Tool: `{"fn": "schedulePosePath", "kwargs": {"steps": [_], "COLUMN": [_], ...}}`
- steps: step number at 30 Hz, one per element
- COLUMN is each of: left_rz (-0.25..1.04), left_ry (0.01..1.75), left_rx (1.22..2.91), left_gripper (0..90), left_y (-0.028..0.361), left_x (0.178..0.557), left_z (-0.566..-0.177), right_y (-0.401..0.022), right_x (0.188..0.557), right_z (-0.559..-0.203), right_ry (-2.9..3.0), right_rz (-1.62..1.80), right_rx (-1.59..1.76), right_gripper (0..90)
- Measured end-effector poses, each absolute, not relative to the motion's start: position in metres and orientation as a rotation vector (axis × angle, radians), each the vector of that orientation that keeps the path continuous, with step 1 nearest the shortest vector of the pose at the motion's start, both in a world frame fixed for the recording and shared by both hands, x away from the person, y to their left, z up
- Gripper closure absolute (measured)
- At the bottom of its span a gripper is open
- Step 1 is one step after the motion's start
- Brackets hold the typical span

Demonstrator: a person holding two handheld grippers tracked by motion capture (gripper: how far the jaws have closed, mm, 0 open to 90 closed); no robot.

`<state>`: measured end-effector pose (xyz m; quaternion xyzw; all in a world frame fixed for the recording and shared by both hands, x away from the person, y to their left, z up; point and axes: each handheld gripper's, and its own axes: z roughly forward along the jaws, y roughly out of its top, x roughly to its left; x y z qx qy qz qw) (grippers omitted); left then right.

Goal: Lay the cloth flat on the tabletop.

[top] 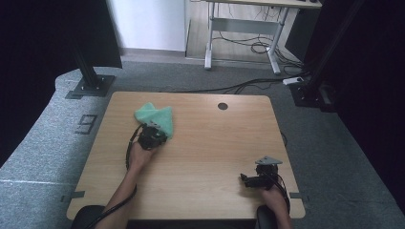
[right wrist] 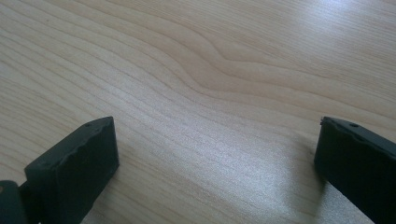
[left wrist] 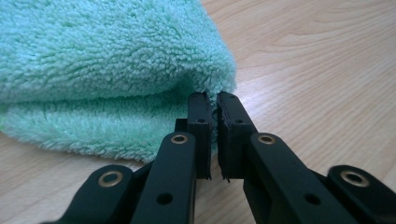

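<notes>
Left claw [left wrist: 213, 100] is pinching down to near-together on the corner fringe of the green towel [left wrist: 98, 65]; the bulk is lying just ahead of the tips on the tabletop [left wrist: 317, 60]. Towel is looking soft, light, floppy and non-slip, so a corner or folded edge is working best. Right claw [right wrist: 217, 140] is idling wide apart over bare wood, gripping nothing.

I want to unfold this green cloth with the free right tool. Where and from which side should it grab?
Probably the far left corner of the green cloth, coming in from the table's open centre. The left tool is shut on the near right corner, so the opposite corner spreads it; the right tool stands open.
</notes>
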<state>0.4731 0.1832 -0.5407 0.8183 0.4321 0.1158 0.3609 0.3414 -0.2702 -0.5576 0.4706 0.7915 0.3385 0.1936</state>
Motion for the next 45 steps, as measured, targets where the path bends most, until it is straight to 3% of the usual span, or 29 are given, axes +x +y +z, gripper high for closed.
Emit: {"fn": "schedulePosePath", "kwargs": {"steps": [45], "left_rz": [0.246], "left_ry": [0.911], "left_rx": [2.196], "left_gripper": [80.5], "left_y": [0.126], "left_x": [0.411], "left_z": [-0.542], "right_y": [-0.27], "right_x": [0.341], "right_z": [-0.558], "right_ry": [2.22], "right_rz": [0.949], "right_rx": [1.319], "right_gripper": [0.0]}}
